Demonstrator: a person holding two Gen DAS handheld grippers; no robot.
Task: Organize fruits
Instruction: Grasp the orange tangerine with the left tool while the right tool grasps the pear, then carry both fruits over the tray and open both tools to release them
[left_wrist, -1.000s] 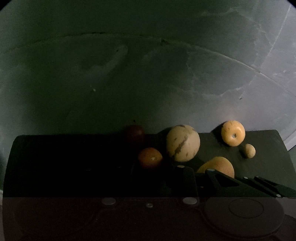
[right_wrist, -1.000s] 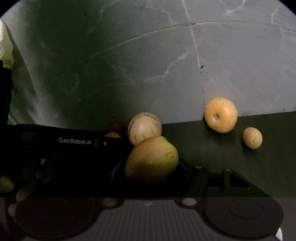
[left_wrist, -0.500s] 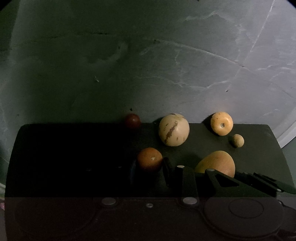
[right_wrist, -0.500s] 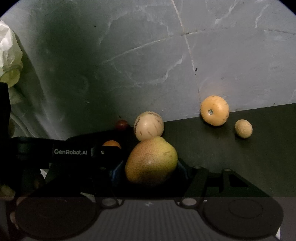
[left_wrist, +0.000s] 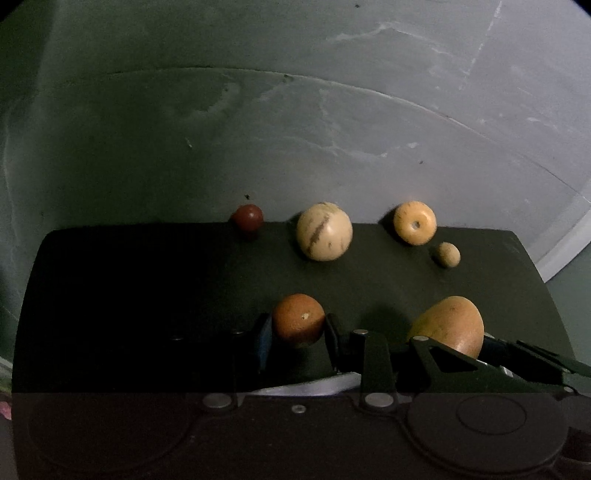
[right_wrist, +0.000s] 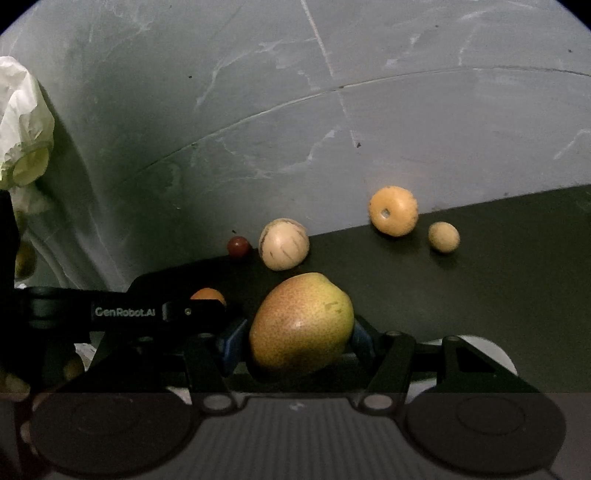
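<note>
My left gripper (left_wrist: 298, 326) is shut on a small orange fruit (left_wrist: 299, 320), held above the dark mat (left_wrist: 147, 288). My right gripper (right_wrist: 297, 336) is shut on a yellow-green pear (right_wrist: 301, 323); in the left wrist view that pear (left_wrist: 452, 325) shows at the lower right. Along the mat's far edge lie a small dark red fruit (left_wrist: 247, 218), a pale striped melon (left_wrist: 324, 231), a yellow fruit with a hollow end (left_wrist: 414, 222) and a small tan fruit (left_wrist: 447, 254). The right wrist view shows the same row: red fruit (right_wrist: 238, 246), melon (right_wrist: 283, 243), yellow fruit (right_wrist: 393, 216), tan fruit (right_wrist: 444, 236).
The mat lies on a grey stone floor (right_wrist: 369, 110) with pale cracks. A white plastic bag (right_wrist: 20, 122) with more fruit sits at the far left of the right wrist view. The left gripper's black body (right_wrist: 122, 312) crosses that view's left side.
Both grippers have drawn back and up from the row of fruits while keeping their holds. The row on the mat now looks farther away; those fruits have not moved.
</note>
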